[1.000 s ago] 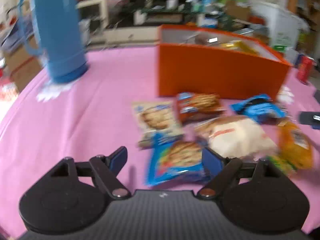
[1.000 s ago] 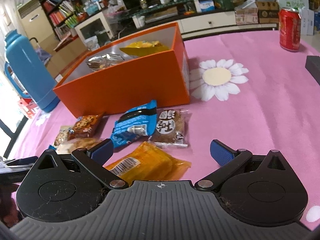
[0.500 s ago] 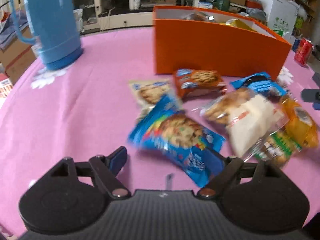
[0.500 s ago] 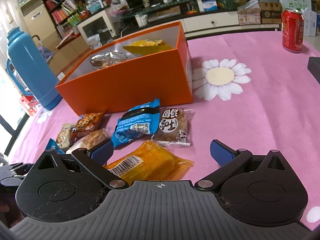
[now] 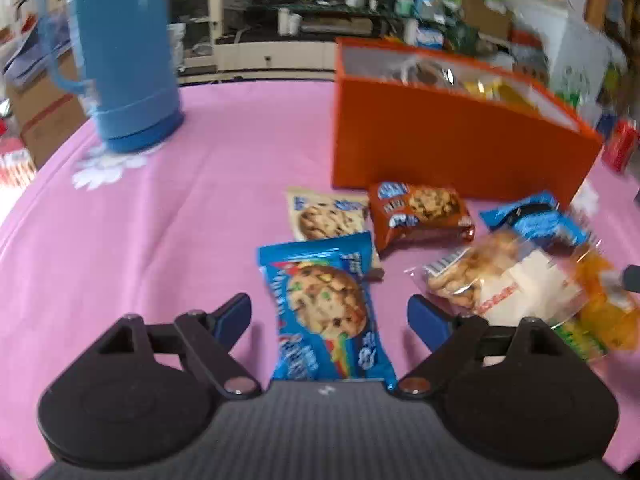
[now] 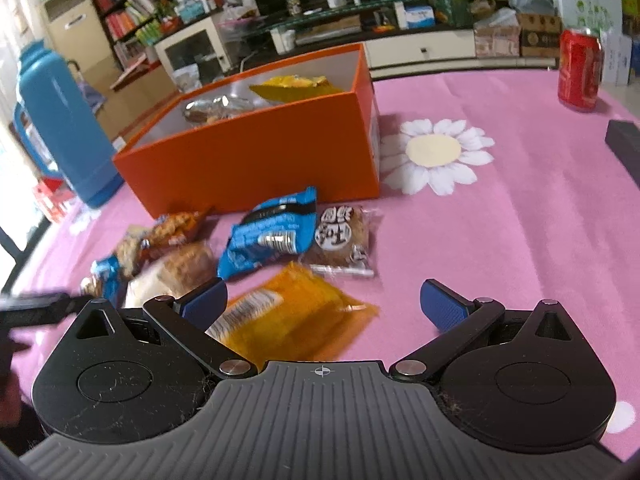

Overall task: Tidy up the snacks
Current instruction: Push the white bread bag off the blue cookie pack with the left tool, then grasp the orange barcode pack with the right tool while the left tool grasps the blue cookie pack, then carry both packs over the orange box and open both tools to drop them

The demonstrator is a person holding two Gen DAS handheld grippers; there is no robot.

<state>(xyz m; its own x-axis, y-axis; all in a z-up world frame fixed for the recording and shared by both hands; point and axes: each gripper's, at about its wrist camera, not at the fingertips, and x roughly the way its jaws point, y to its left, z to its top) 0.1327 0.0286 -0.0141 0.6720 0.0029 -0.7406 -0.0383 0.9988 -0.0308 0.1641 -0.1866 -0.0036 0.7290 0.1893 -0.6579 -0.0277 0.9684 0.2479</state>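
A blue cookie packet (image 5: 324,304) lies flat on the pink tablecloth between the fingers of my left gripper (image 5: 328,316). The gripper is open, with a gap on each side of the packet. Beyond it lie a cream cookie packet (image 5: 324,216), a red-brown cookie packet (image 5: 420,212), a clear bag of bread (image 5: 500,284) and a blue wrapper (image 5: 536,220). The orange box (image 5: 440,148) behind them holds a few snacks. My right gripper (image 6: 324,302) hangs open over an orange packet (image 6: 288,320), near the blue wrapper (image 6: 268,236) and a brown cake packet (image 6: 340,236), in front of the orange box (image 6: 260,152).
A tall blue thermos (image 5: 124,52) stands at the table's far left. A red can (image 6: 580,68) stands at the far right, and a dark flat object (image 6: 624,144) lies at the right edge. Bare pink cloth with a daisy print (image 6: 432,152) spreads right of the box.
The blue cookie packet lay against the left gripper's right finger, then askew; now it lies lengthwise midway between the fingers. The right view has barely shifted.
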